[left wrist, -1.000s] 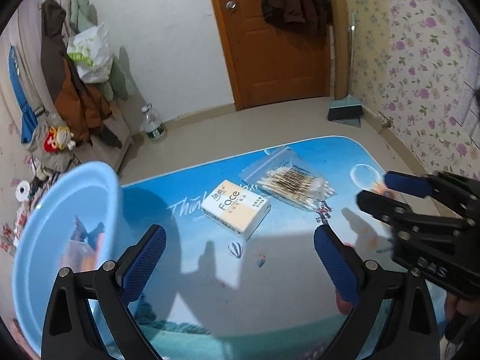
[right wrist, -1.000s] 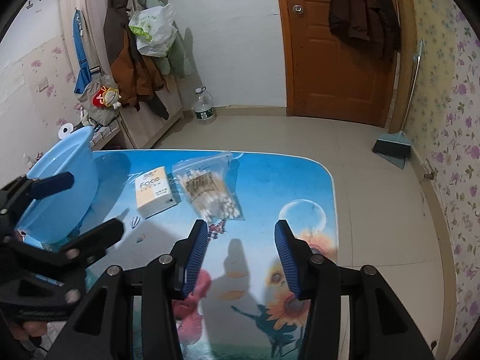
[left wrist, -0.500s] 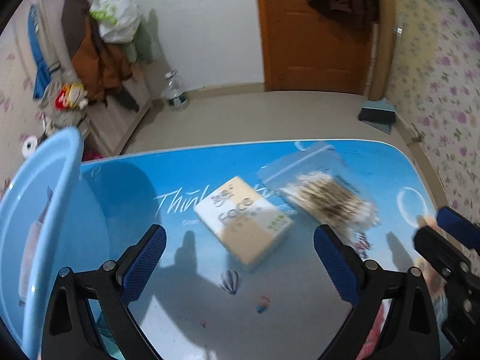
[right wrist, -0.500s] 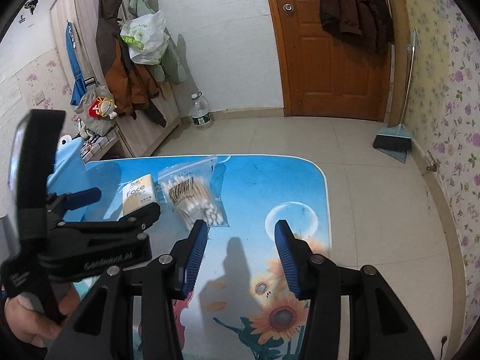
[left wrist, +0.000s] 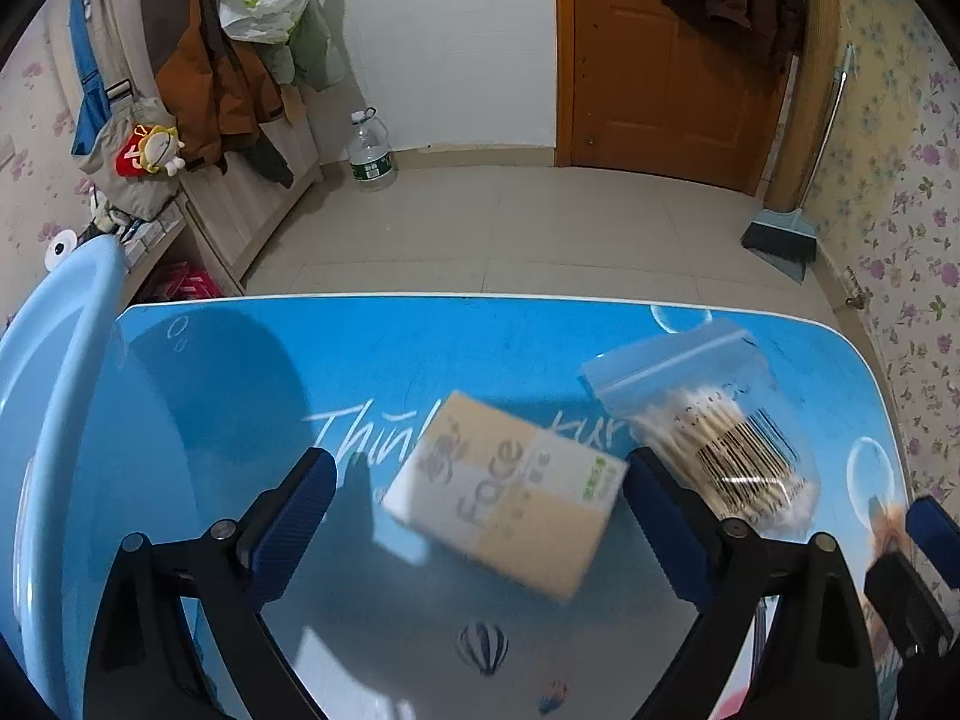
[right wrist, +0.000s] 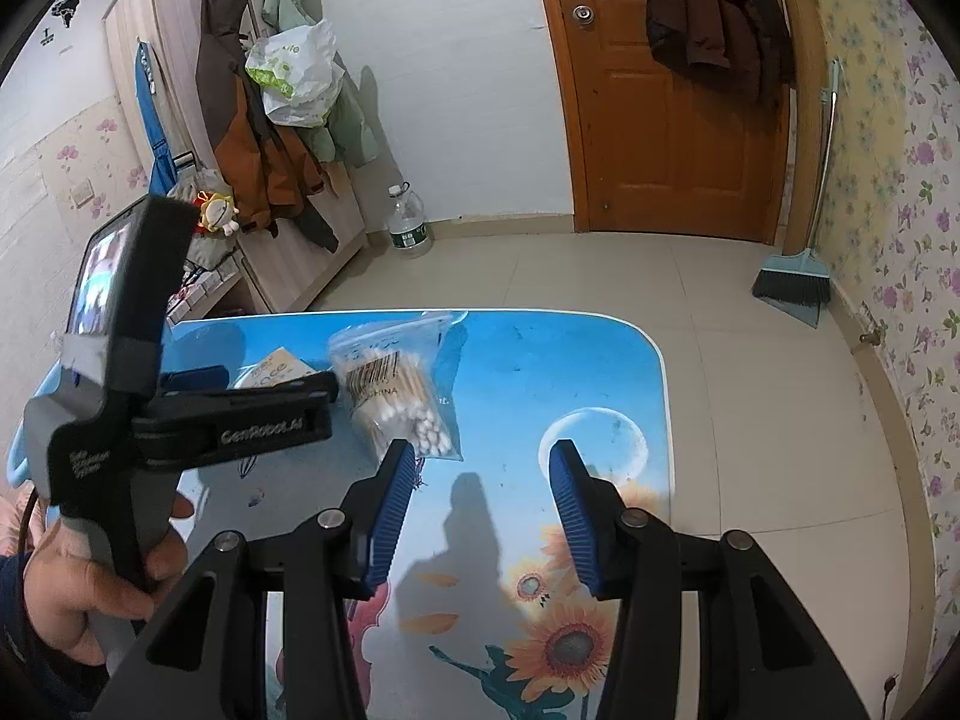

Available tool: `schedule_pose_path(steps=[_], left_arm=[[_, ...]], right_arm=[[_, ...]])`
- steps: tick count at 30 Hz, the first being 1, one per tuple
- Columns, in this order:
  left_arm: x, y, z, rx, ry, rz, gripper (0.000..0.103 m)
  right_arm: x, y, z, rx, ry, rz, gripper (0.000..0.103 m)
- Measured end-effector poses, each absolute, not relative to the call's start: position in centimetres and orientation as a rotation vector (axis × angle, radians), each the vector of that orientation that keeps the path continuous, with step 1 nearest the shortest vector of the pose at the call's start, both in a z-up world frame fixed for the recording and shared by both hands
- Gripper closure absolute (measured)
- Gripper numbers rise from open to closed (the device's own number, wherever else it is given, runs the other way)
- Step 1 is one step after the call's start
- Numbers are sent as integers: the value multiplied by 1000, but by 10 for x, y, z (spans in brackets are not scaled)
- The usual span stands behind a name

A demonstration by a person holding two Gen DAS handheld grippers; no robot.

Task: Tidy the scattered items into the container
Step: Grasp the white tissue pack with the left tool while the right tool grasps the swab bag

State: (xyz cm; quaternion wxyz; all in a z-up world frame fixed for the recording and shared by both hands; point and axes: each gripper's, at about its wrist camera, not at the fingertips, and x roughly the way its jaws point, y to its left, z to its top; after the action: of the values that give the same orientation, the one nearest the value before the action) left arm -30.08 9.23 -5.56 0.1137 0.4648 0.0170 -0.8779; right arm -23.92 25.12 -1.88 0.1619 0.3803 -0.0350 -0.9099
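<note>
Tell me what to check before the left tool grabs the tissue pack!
1. Left tool open wide enough: ok, its blue pads stand on either side of the tissue pack without touching it.
2. Pack lined up with the pads: not ok, it lies slantwise between them.
3. Bag of cotton swabs out of the way: not ok, it lies right beside the right-hand pad.
4. Right tool clear: ok, it is open and empty over the table.
5. Blue basin ready for the drop: ok, it sits at the table's left end.
6. Sharp view of the pack: not ok, the picture is blurred.
</note>
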Motion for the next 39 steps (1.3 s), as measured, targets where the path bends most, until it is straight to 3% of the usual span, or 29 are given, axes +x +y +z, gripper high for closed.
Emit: schedule_pose_path(steps=[4, 8, 22, 39], left_arm=[[-306, 92, -59, 1397, 52, -2585, 7], [-301, 96, -57, 1403, 46, -2665, 29], [-267, 109, -46, 1405, -15, -2770, 31], [-233, 106, 11, 1250, -38, -2893, 31]], right_arm=[[-237, 248, -20, 1086, -104, -2596, 55], [-239, 247, -20, 1090, -107, -2595, 55], [-237, 244, -13, 1086, -88, -2613, 55], [-211, 241, 18, 1053, -70, -2665, 55]])
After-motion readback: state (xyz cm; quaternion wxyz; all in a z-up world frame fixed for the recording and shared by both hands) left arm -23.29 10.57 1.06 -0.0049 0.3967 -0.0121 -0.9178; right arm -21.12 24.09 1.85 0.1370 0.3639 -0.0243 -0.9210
